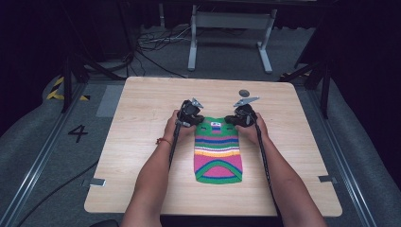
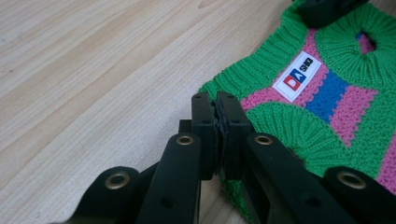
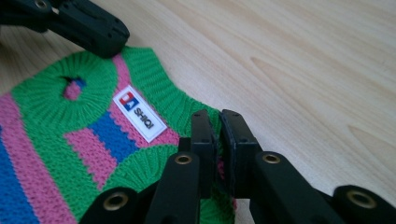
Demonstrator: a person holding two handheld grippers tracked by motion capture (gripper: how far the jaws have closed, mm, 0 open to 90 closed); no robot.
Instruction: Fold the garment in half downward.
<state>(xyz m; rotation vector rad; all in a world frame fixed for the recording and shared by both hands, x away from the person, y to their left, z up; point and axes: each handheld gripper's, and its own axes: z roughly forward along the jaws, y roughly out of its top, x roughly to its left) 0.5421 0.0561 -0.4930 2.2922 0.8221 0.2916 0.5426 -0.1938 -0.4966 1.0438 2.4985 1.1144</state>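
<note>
Knit sweater (image 1: 218, 152) flat — long axis runs from collar toward me. My left gripper (image 2: 217, 122) and right gripper (image 3: 218, 135) each clamped on collar-end corner, equally near.

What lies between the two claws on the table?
In the high view, the sweater's top edge with its white label spans between left claw and right claw.
</note>
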